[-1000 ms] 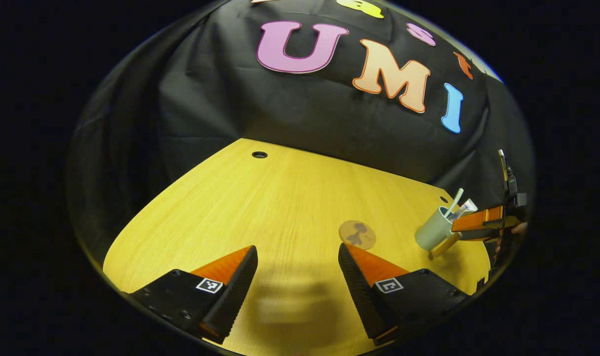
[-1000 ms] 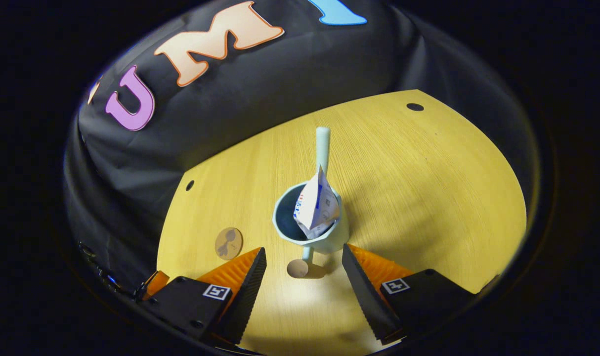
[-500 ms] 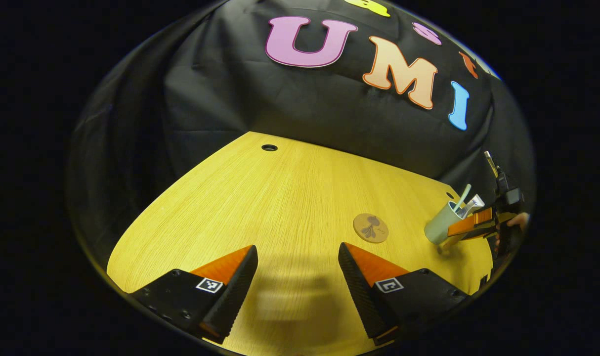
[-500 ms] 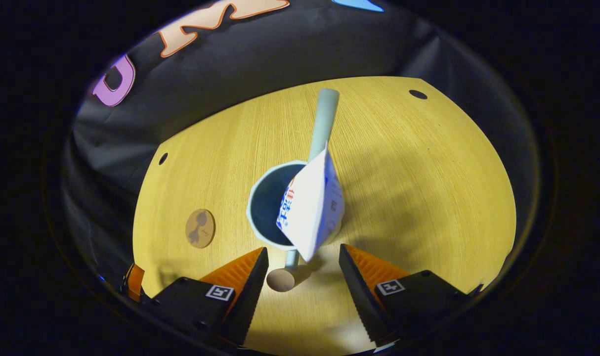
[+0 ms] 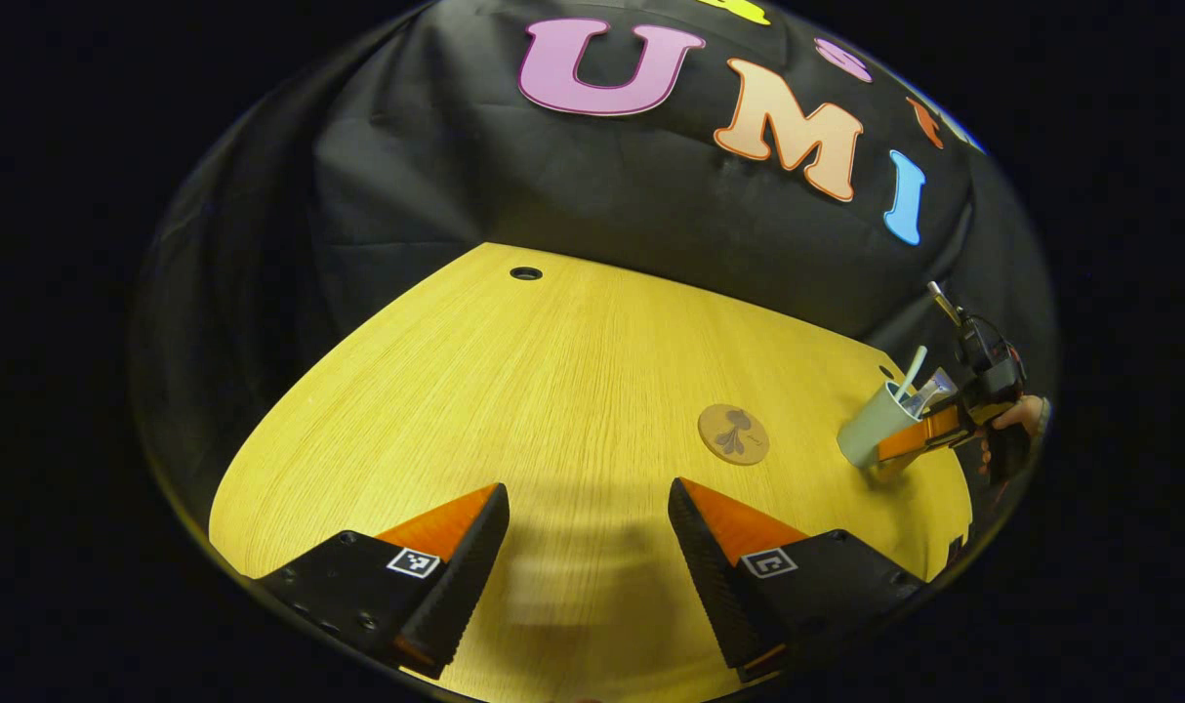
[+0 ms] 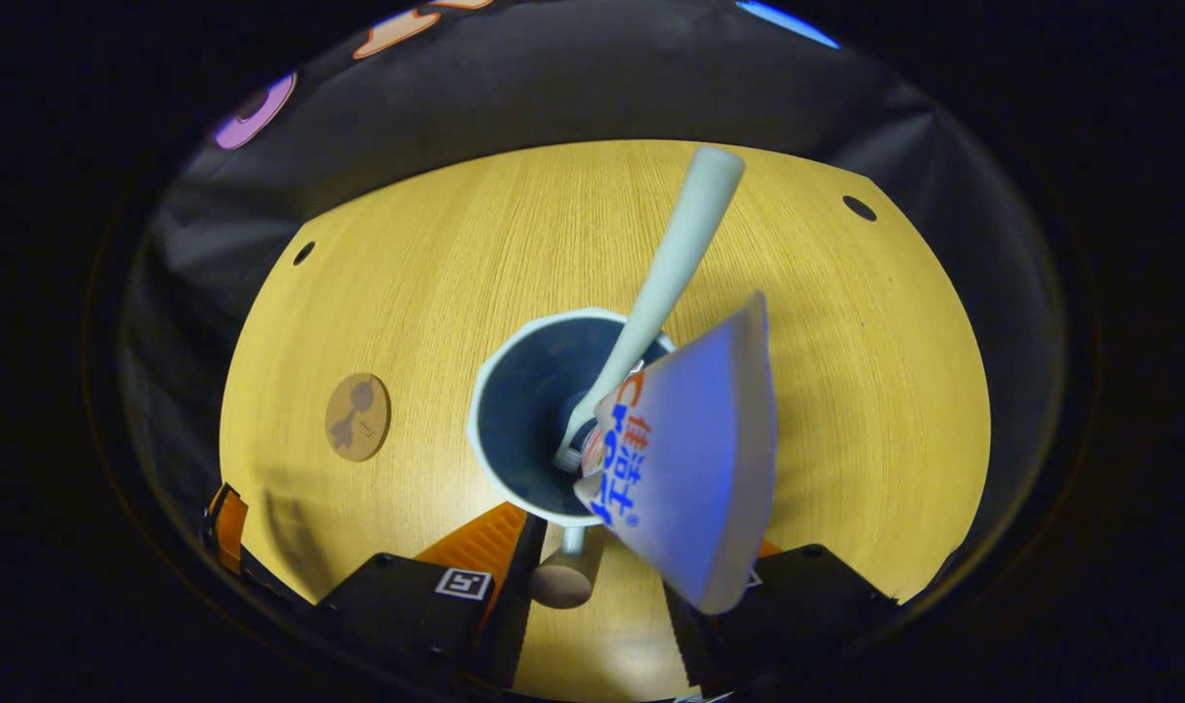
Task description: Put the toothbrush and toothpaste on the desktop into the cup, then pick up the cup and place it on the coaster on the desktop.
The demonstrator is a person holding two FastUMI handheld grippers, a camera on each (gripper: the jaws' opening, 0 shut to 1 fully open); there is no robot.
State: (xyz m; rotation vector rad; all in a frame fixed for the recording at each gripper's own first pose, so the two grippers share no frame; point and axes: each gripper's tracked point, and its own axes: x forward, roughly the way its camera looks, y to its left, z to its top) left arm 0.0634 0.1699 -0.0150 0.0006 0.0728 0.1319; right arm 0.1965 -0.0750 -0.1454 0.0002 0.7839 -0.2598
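Closing on cup (image 6: 544, 410) handle: your right gripper (image 6: 592, 586) fingers straddle it lower centre, grip unclear. Brush, paste inside. Coaster (image 6: 357, 417) lies left. Left gripper (image 5: 588, 547) open, empty, idle.

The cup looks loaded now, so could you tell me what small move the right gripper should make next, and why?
Probably close the right gripper on the cup handle. The toothbrush and toothpaste tube already stand inside, the handle sits between the fingers, and the coaster waits bare to its left.
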